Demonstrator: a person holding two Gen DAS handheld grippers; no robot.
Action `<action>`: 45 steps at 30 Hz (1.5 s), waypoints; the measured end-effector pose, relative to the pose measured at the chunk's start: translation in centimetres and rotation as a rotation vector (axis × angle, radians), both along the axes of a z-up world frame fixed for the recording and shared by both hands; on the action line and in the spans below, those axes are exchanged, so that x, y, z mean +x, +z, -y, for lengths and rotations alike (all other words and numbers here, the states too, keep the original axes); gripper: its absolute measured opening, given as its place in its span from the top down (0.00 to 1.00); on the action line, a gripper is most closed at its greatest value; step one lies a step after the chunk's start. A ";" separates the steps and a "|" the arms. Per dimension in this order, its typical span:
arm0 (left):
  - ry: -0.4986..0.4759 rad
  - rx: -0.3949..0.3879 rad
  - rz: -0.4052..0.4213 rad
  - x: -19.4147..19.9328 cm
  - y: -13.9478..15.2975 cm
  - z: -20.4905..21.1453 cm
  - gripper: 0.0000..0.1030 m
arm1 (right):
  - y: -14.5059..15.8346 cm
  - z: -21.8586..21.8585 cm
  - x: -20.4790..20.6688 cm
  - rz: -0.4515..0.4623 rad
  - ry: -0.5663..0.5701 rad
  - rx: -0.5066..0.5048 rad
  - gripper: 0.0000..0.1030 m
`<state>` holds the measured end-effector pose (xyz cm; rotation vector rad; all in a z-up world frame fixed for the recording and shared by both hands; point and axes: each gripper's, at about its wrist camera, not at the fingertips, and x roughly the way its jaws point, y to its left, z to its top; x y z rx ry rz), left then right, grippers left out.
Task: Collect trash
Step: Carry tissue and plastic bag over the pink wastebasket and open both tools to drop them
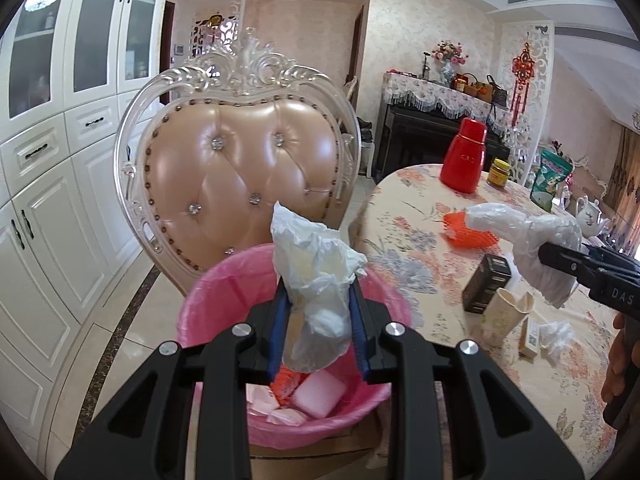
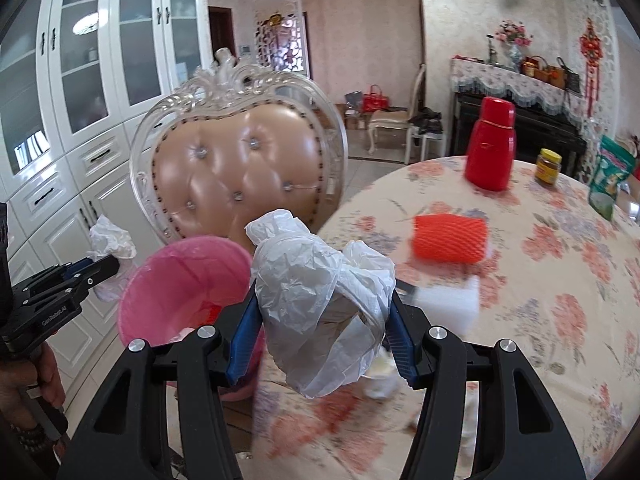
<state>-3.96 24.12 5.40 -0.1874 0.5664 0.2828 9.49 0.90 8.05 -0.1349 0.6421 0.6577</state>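
My left gripper (image 1: 318, 292) is shut on a crumpled white plastic wad (image 1: 316, 256) and holds it right over the pink-lined trash bin (image 1: 208, 300). Foam pieces and an orange scrap lie inside the bin. My right gripper (image 2: 323, 300) is shut on a bigger crumpled white plastic bag (image 2: 320, 272), above the table edge just right of the bin (image 2: 160, 280). Each gripper shows in the other's view: the right gripper (image 1: 560, 256) with its bag (image 1: 520, 228) over the table, the left gripper (image 2: 106, 266) with its wad (image 2: 112, 240) beside the bin.
On the floral-cloth table (image 2: 560, 280) lie an orange foam net (image 2: 450, 240), a white foam block (image 2: 448, 300), a black box (image 1: 486, 284), a tipped paper cup (image 1: 504, 316) and a small plastic scrap (image 1: 556, 336). A red thermos (image 1: 464, 156) and a jar (image 1: 500, 174) stand farther back. A padded chair (image 1: 240, 168) is behind the bin.
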 end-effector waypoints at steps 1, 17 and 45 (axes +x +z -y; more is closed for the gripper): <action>0.002 -0.001 -0.001 0.0 0.0 -0.3 0.73 | 0.0 -0.7 0.0 -0.002 0.008 -0.002 0.47; 0.052 -0.030 -0.012 -0.1 -0.9 -5.4 0.73 | -1.4 -9.7 -0.3 -0.035 0.130 -0.039 0.44; 0.062 -0.070 -0.007 0.3 -1.6 -7.0 0.48 | -3.0 -12.7 0.0 -0.027 0.145 -0.074 0.27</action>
